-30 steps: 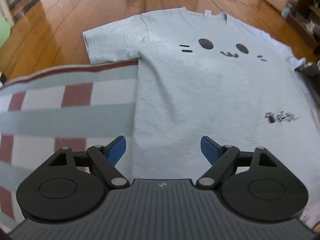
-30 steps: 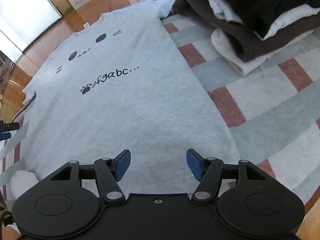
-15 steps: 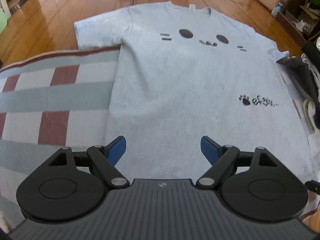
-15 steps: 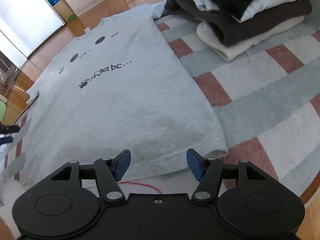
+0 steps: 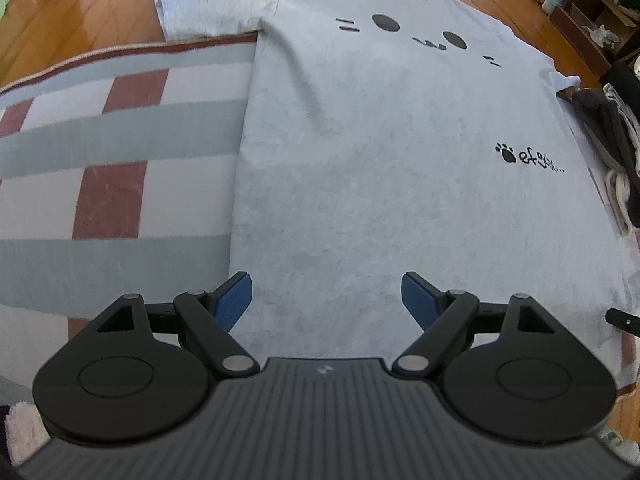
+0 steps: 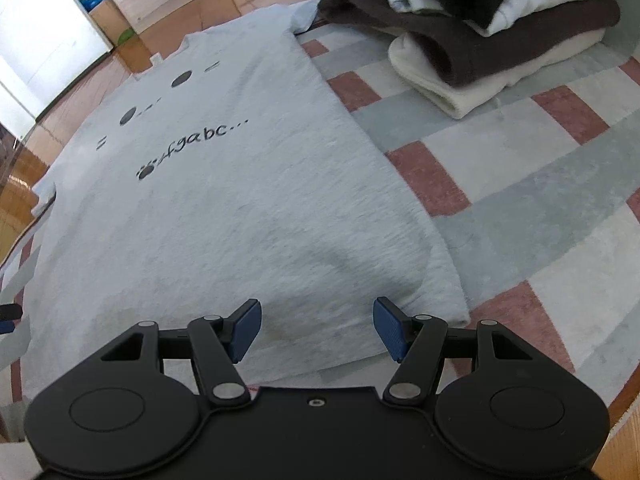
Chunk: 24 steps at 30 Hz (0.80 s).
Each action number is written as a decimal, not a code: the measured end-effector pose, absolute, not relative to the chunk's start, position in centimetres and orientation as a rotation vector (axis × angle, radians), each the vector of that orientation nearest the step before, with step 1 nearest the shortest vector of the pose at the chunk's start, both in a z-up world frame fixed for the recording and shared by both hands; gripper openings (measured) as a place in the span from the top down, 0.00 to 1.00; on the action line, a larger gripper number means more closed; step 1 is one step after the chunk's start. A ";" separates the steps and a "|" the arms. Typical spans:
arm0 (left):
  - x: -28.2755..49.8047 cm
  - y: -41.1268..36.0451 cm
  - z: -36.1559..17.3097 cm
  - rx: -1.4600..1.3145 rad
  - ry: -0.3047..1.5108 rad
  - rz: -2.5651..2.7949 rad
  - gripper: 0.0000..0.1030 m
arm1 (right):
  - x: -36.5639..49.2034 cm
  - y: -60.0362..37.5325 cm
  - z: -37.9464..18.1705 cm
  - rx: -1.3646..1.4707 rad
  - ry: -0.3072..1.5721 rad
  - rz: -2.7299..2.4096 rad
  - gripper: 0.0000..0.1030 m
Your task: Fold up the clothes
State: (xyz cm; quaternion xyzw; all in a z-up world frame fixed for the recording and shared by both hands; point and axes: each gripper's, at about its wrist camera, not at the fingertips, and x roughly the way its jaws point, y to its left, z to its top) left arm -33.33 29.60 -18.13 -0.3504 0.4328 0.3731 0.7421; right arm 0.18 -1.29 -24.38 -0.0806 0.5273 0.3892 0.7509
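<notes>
While the T-shirt [image 5: 400, 160] is lying flat | left gripper [image 5: 327, 294] and right gripper [image 6: 317, 326] are being held open, empty, over the hem | hem corners are to be pinched next.

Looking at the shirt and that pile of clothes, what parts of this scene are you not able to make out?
- T-shirt hem: left wrist view, hidden behind the left gripper.
- Its far sleeve: right wrist view, tucked under the pile.
- Pile's top: right wrist view, cut off by the upper edge.
- Small print beside the paw: left wrist view, blurred.
- Shelf items: left wrist view, too small.
</notes>
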 end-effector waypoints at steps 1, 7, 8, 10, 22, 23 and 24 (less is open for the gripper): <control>-33.3 29.6 -18.2 -0.769 0.948 0.816 0.21 | 0.2 -1.3 -24.4 -0.177 1.153 0.853 0.34; -32.9 29.6 -18.2 -0.784 0.936 0.783 0.21 | 0.0 -1.6 -24.3 -0.180 1.162 0.880 0.34; -32.7 29.5 -18.2 -0.787 0.932 0.777 0.21 | -0.1 -1.6 -24.2 -0.182 1.159 0.893 0.34; -32.3 29.3 -18.1 -0.785 0.927 0.762 0.21 | -0.3 -1.7 -23.7 -0.175 1.142 0.926 0.34; -32.4 27.7 -14.7 -0.566 0.916 0.637 0.20 | -0.1 -2.4 -20.0 -0.143 0.917 1.030 0.34; -32.9 27.7 -15.0 -0.574 0.921 0.644 0.20 | 0.0 -2.9 -20.1 -0.130 0.915 1.023 0.34; -33.4 27.8 -15.3 -0.581 0.926 0.652 0.20 | 0.1 -3.2 -20.2 -0.118 0.913 1.014 0.34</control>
